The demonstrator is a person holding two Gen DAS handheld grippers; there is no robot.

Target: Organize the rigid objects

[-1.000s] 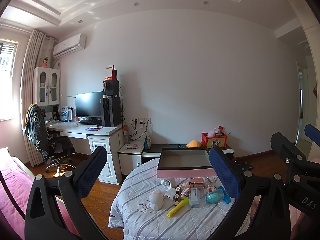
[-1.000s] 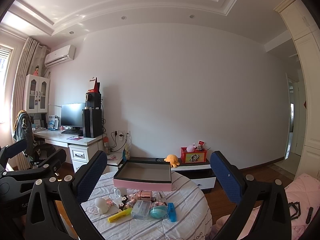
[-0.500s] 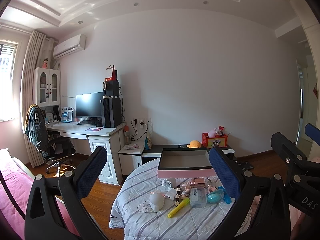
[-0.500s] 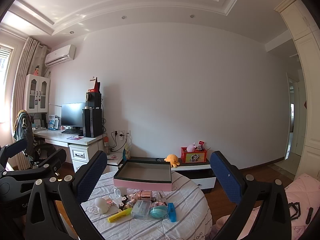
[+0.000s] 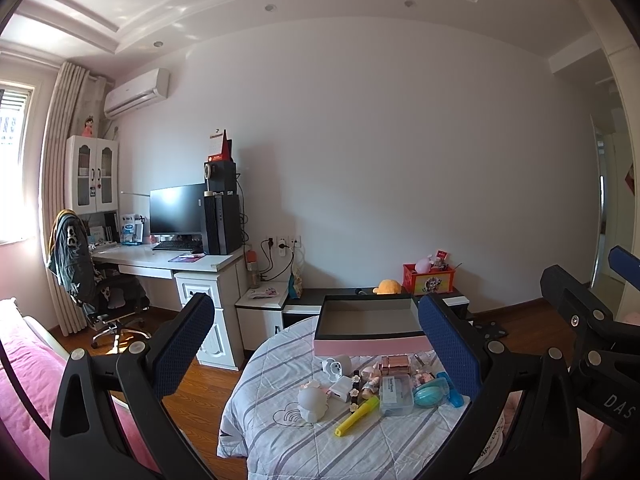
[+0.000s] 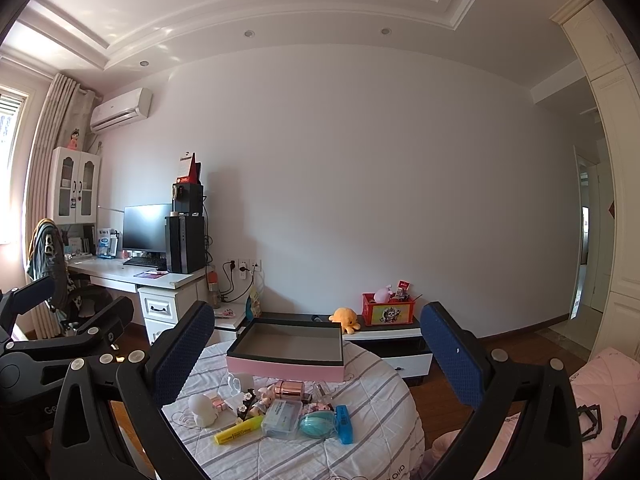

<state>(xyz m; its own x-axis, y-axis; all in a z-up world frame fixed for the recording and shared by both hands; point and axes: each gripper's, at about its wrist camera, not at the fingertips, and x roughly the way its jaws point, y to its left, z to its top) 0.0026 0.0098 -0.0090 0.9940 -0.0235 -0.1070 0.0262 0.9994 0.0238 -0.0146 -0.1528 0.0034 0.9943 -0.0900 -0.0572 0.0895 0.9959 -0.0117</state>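
Note:
A round table [image 5: 276, 432] [image 6: 380, 452] under a striped cloth carries a pink box [image 5: 368, 346] [image 6: 286, 370] with a dark, empty inside at its far side. In front of the box lie several small objects: a yellow highlighter [image 5: 357, 416] [image 6: 239, 430], a clear plastic case [image 5: 396, 394] [image 6: 282, 418], a teal oval case [image 5: 430, 394] [image 6: 318, 426], a blue stick [image 6: 344, 424], a white figurine [image 5: 313, 400] [image 6: 203, 410] and a rose-gold jar [image 5: 395, 364] [image 6: 289, 389]. My left gripper [image 5: 316, 340] and right gripper [image 6: 316, 344] both hang open above the near side of the table, holding nothing.
A white desk [image 5: 168, 262] with a monitor and a computer tower stands at the left wall, an office chair [image 5: 100, 292] beside it. A low cabinet [image 6: 384, 340] behind the table bears a red toy box and an orange plush. Pink bedding [image 5: 24, 380] lies at the left.
Both views have drifted very slightly; the table objects and both open grippers stay as they were.

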